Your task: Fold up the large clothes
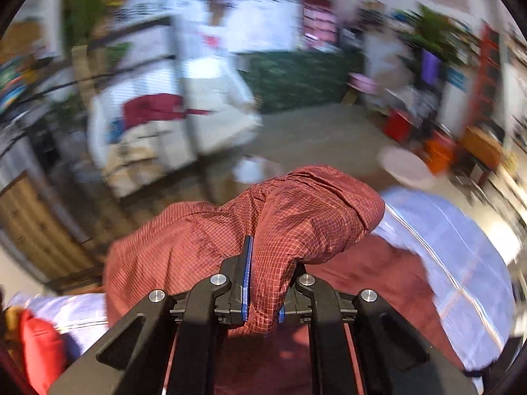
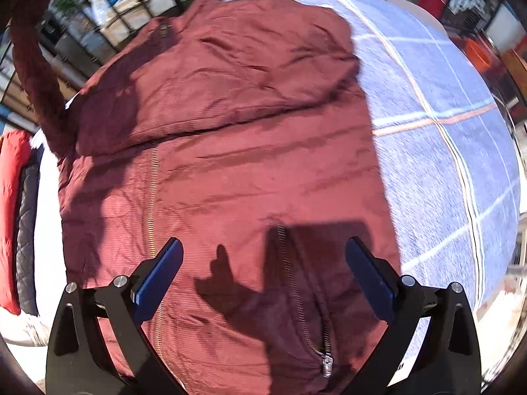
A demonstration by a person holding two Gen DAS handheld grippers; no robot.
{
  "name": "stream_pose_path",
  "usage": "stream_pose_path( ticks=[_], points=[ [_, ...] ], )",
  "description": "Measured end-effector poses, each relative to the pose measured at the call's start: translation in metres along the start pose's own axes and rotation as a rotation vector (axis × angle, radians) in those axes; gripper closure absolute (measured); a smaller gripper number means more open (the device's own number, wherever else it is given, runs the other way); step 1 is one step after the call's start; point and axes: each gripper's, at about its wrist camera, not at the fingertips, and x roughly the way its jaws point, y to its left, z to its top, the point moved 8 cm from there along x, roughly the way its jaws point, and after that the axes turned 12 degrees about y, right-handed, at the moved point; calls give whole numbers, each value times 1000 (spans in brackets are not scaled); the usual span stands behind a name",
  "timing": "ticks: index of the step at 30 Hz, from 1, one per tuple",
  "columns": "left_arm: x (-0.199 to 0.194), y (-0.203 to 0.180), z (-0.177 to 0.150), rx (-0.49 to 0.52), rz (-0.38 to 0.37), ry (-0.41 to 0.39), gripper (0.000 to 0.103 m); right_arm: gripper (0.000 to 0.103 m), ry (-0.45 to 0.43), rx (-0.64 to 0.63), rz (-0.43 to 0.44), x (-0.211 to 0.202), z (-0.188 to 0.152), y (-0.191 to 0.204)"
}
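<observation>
A dark red jacket (image 2: 224, 151) with brass zippers lies spread on a blue checked bedspread (image 2: 438, 151). In the left wrist view my left gripper (image 1: 260, 263) is shut on a raised bunch of the jacket's grid-patterned red lining (image 1: 263, 217), which drapes over the right finger and hides it. The rest of the jacket (image 1: 369, 270) lies below on the bedspread (image 1: 461, 250). My right gripper (image 2: 263, 247) hovers open just above the jacket's lower part, near a pocket zipper (image 2: 296, 283), nothing between its blue pads (image 2: 158, 273). A lifted red sleeve (image 2: 36, 75) hangs at the upper left.
A red and grey quilted item (image 2: 16, 217) lies at the bed's left edge. Beyond the bed are a white shelving unit (image 1: 171, 118) with clothes, a green patterned wall panel (image 1: 296, 79), a round white stool (image 1: 405, 168) and red and orange boxes (image 1: 438, 154) on the floor.
</observation>
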Motion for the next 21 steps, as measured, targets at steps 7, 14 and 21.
stream_pose_path(
  ticks=[7, 14, 21],
  points=[
    [99, -105, -62, 216, -126, 341, 85, 6, 16, 70, -9, 1, -3, -28],
    [112, -101, -91, 252, -150, 440, 55, 6, 36, 73, 13, 8, 7, -28],
    [55, -109, -95, 186, -289, 366, 9, 6, 7, 86, 69, 1, 43, -16]
  ],
)
